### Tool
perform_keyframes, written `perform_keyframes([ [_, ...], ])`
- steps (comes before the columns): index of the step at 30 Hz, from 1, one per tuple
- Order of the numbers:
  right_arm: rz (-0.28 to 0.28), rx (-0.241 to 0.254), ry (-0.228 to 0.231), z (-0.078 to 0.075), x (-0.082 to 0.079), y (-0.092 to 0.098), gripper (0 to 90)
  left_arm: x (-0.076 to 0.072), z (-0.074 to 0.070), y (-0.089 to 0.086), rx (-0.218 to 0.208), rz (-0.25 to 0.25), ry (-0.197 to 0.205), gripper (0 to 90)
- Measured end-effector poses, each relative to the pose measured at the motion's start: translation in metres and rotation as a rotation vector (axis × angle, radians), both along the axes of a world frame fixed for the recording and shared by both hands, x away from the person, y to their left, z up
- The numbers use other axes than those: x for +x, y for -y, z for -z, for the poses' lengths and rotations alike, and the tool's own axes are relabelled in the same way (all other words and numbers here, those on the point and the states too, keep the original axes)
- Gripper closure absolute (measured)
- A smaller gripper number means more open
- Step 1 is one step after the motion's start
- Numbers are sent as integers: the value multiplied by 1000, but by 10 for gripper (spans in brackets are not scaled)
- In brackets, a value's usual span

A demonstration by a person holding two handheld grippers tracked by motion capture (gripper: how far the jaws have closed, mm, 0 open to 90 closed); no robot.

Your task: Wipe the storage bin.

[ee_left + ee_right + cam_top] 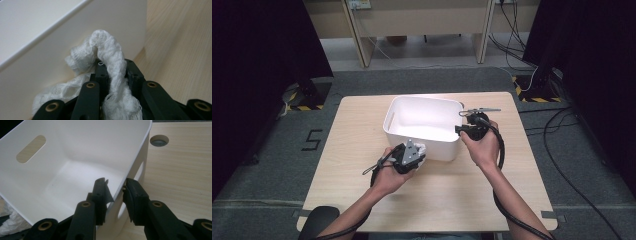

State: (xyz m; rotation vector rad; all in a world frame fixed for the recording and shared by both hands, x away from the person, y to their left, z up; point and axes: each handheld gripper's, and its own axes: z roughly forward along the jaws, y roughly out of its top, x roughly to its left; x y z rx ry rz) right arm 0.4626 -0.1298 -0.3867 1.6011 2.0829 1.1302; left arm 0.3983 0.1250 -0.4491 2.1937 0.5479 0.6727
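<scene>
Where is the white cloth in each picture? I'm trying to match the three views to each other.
High view: white cloth at the tip of the left gripper, against the near wall of the white bin.
Left gripper view: centre, bunched between the jaws, beside the bin wall.
Right gripper view: a bit at the bottom left corner, outside the bin.
Shared landmark: the white bin.

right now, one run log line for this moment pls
left gripper: shut on white cloth, beside bin wall | right gripper: jaws astride white bin rim, grip unclear | bin: empty | table: wood
</scene>
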Motion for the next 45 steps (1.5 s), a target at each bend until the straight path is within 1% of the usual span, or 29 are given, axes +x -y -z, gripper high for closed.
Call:
perform_keyframes([
  [4, -2, -1, 3, 0, 0, 0, 709, 1, 4, 0, 3, -2, 0, 755],
  [6, -2, 0, 3, 0, 0, 1, 709, 1, 6, 0, 12, 0, -1, 755],
  [11, -1, 0, 3, 0, 0, 0, 709, 2, 10, 0, 13, -1, -5, 755],
  [21, -1, 1, 3, 0, 0, 0, 709, 4, 18, -1, 24, -3, -25, 755],
  [25, -1, 1, 2, 0, 0, 0, 708, 5, 21, -1, 22, -6, -29, 755],
  [31, 1, 5, -1, 0, 0, -1, 708, 7, 26, -1, 34, -6, -41, 755],
  [37, 0, 3, 2, 0, 0, -1, 706, 9, 29, -1, 43, -7, -52, 755],
  [45, 1, 2, 4, 0, 0, -1, 705, 10, 31, -1, 38, -11, -54, 755],
])
